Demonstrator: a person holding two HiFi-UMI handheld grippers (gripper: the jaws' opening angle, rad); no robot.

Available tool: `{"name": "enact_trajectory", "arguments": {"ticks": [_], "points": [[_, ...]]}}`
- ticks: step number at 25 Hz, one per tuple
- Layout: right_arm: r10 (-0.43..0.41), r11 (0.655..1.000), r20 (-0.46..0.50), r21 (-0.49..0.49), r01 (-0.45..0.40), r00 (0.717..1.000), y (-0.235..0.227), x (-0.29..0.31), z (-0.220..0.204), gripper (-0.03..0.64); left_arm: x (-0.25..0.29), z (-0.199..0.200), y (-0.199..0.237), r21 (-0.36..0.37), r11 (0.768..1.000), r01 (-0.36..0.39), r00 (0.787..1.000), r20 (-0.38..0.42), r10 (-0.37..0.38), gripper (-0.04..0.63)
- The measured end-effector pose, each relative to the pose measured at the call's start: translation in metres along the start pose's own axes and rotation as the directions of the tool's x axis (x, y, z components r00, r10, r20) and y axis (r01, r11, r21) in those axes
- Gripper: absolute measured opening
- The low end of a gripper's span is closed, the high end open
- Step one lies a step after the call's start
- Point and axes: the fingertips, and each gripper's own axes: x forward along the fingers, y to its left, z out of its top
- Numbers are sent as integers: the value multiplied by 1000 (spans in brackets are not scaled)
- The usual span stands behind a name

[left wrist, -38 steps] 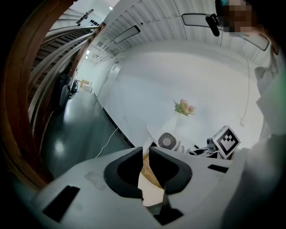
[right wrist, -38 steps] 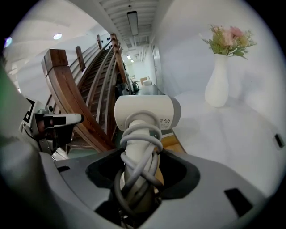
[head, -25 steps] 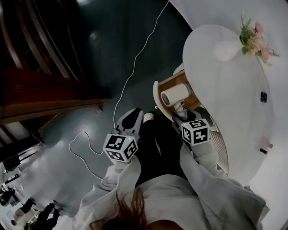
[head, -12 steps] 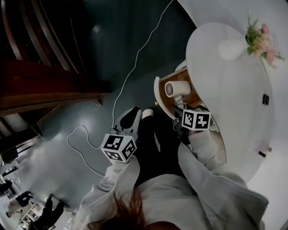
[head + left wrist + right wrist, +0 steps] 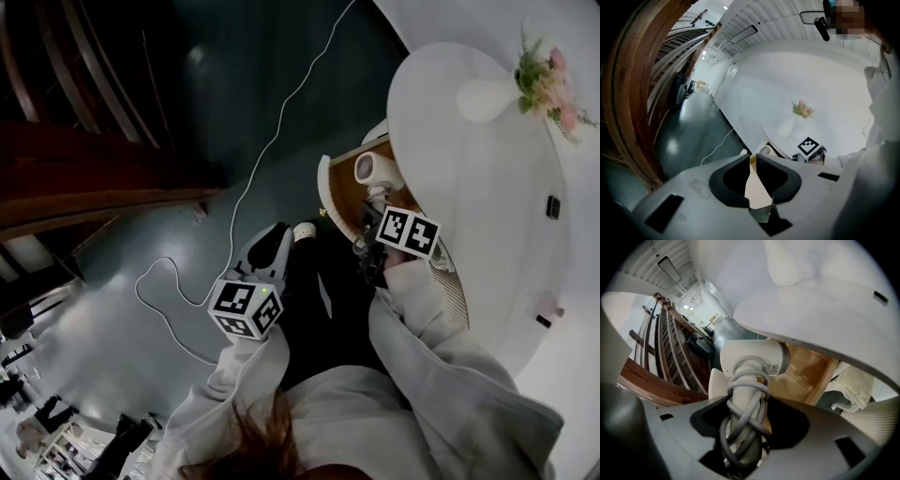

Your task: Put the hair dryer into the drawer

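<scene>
The task looks well past halfway but not finished. The drawer [image 5: 322, 190] under the white round tabletop [image 5: 478, 197] stands pulled out, its wooden inside open to view. The hair dryer [image 5: 373, 169] hangs over that opening, nozzle end towards the floor side, and is not lying free in the drawer. The right gripper [image 5: 747, 405] has its jaws closed on the dryer's handle, which has the grey cord [image 5: 745, 380] wound round it. The right gripper view shows the white dryer body against the drawer's wood just below the tabletop edge. Whether the dryer touches the drawer bottom cannot be told. The left gripper [image 5: 753, 159] is held well apart from the drawer, over the dark floor, with its jaws drawn to a narrow slit and nothing between them. What seems left is to lower the dryer fully in, let go, and probably push the drawer shut
</scene>
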Motion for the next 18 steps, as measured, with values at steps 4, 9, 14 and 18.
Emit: {"name": "enact_trajectory", "arguments": {"ticks": [4,9,14,18], "points": [[-22,999,19,38,22,1000,-5,6,10,296,-1,-4,2,-8,1000,-12,1000,-3,12,52],[-90,994,42,70,86,995,-18,15,17,298,0,-7,2,-16,1000,-25,1000,1,25,52],[-183,982,103,70,176,978,-27,20,24,298,1,-15,-1,-20,999,-28,999,-17,28,52],[-207,978,127,50,203,970,-27,19,28,298,1,-19,2,-30,999,-35,999,-33,34,52]]}}
